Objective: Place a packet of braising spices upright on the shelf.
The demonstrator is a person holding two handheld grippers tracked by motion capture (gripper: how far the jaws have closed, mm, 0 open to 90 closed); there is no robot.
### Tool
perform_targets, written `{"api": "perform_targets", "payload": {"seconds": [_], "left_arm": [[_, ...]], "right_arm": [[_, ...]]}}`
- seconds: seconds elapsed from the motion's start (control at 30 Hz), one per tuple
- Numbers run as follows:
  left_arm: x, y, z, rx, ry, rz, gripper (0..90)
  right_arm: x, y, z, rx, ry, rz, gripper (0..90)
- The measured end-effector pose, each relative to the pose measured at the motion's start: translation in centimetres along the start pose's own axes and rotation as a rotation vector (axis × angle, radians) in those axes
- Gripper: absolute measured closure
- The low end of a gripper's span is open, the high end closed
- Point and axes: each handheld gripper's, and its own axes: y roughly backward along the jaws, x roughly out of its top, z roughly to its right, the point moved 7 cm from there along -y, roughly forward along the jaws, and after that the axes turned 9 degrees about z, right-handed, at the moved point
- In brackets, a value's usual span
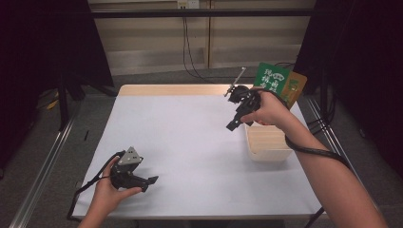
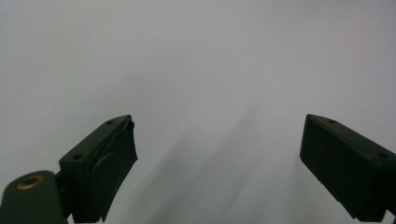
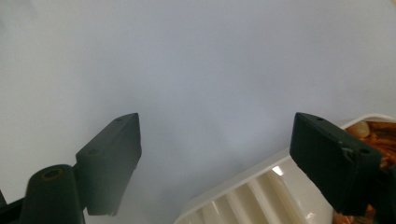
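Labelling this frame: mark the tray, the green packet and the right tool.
tray point(image 1: 268, 153), high view, near wall.
green packet point(image 1: 273, 78), high view, printed front.
right tool point(image 3: 215, 154), right gripper view, midway between its open jaws.

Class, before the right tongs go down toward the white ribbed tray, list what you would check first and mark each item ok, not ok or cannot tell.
1. Right tongs open, nothing between the jaws: ok.
2. White ribbed tray flat on the table, near its right edge: ok.
3. Right tongs centred over the tray: not ok; they sit above its far left corner.
4. Brown contents at the tray's end identified: cannot tell.
5. Left tongs open, low over the table, away from the tray: ok.
6. Green packet behind the right hand clear of the path: cannot tell.
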Motion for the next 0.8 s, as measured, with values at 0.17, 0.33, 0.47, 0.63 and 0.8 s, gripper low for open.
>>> {"api": "perform_targets", "payload": {"seconds": [0.17,0.33,0.47,0.63,0.8], "left_arm": [[0.0,0.0,0.0,0.001,0.001,-0.001,10.4],[0.0,0.0,0.0,0.000,0.001,-0.001,10.4],[0.0,-0.1,0.0,0.001,0.002,0.009,10.4],[0.0,0.0,0.0,-0.003,0.003,0.009,10.4],[0.0,0.1,-0.1,0.004,-0.002,-0.001,10.4]], "right_arm": [[-0.3,-1.1,-0.9,0.015,0.014,0.000,16.5],[-0.4,-1.7,-1.7,0.037,0.023,0.013,16.4],[-0.7,-2.6,-2.7,0.054,0.040,0.020,16.3],[-1.1,-3.5,-3.5,0.060,0.052,0.021,16.3],[-1.5,-4.3,-4.1,0.072,0.055,0.020,16.2]]}}
